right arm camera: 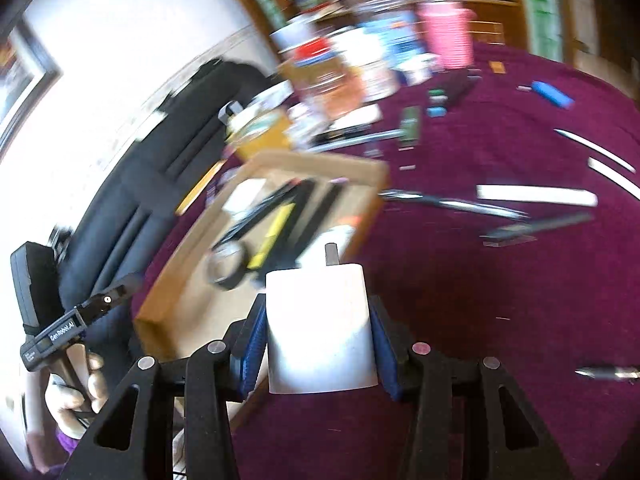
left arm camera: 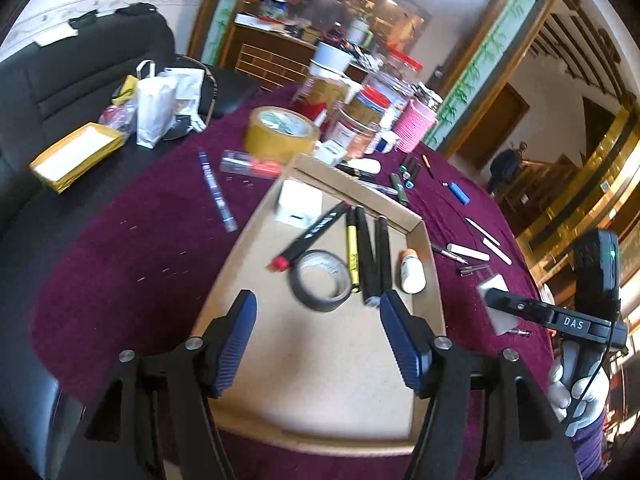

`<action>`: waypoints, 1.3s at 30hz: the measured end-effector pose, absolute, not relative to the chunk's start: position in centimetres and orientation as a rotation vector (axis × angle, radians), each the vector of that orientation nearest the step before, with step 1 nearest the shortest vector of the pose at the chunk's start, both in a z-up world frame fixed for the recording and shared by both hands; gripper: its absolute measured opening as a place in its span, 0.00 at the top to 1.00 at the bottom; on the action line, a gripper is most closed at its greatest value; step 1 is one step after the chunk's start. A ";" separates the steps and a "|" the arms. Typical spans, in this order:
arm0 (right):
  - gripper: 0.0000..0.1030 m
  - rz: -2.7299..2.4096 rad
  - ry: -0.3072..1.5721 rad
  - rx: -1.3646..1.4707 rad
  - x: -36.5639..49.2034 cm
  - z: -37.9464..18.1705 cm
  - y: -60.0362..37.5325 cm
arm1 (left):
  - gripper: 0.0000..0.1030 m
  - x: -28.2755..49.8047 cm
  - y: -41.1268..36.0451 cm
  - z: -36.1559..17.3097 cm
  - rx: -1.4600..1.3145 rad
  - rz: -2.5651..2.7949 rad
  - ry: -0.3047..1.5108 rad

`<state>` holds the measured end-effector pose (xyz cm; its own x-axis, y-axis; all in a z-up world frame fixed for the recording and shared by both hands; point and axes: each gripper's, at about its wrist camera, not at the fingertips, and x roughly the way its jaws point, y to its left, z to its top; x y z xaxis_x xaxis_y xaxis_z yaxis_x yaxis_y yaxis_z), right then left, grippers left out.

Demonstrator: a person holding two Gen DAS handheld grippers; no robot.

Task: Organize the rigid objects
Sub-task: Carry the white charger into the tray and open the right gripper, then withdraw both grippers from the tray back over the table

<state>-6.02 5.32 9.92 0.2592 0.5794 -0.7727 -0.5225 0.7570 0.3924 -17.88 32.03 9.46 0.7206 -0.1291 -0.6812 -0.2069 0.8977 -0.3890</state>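
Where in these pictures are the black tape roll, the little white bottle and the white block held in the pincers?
Black tape roll (left arm camera: 320, 281), left wrist view, on its ring.
White bottle (left arm camera: 412, 272), left wrist view, on its body.
White block (right arm camera: 320, 328), right wrist view, on its front face.

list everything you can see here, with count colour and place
tray: 1, brown cardboard, centre of table
black pens: 3, in tray
yellow marker: 1, in tray
black tape: 1, in tray
white box: 1, tray's far corner
white bottle: 1, orange cap, tray's right wall
tan tape: 1, beyond tray
blue pen: 1, on cloth left of tray
lighter: 1, blue, right of tray
pink cup: 1, far, among jars
cloth: 1, maroon, covers table
left tool: open, over tray
right tool: shut on white charger
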 end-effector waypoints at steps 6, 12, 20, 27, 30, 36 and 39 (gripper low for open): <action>0.49 0.840 1.148 -0.097 -7.5 7.9 13.0 | 0.37 -19.9 34.3 9.3 -0.503 0.074 0.739; 0.49 0.854 1.203 -0.285 -9.3 4.4 17.9 | 0.37 -20.7 35.8 8.4 -0.525 0.087 0.733; 0.50 0.751 1.088 -0.533 -9.2 3.9 19.2 | 0.37 -21.0 36.7 6.9 -0.554 0.075 0.747; 0.50 0.732 1.085 -0.542 -8.2 3.6 19.2 | 0.36 -20.9 36.2 6.4 -0.558 0.056 0.766; 0.42 0.748 1.067 -0.486 -8.4 5.2 18.6 | 0.35 -20.8 35.8 6.4 -0.553 0.049 0.773; 0.33 0.763 0.980 -0.331 -8.7 9.3 14.7 | 0.32 -20.6 35.0 6.7 -0.545 0.055 0.779; 0.30 0.709 0.917 -0.261 -8.5 10.8 11.4 | 0.31 -20.6 34.5 7.1 -0.530 0.060 0.770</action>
<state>-8.54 11.38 10.79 0.4039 0.4471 -0.7981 -0.6597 0.7468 0.0845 -20.62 34.51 7.10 0.7229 -0.1380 -0.6770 -0.2409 0.8680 -0.4342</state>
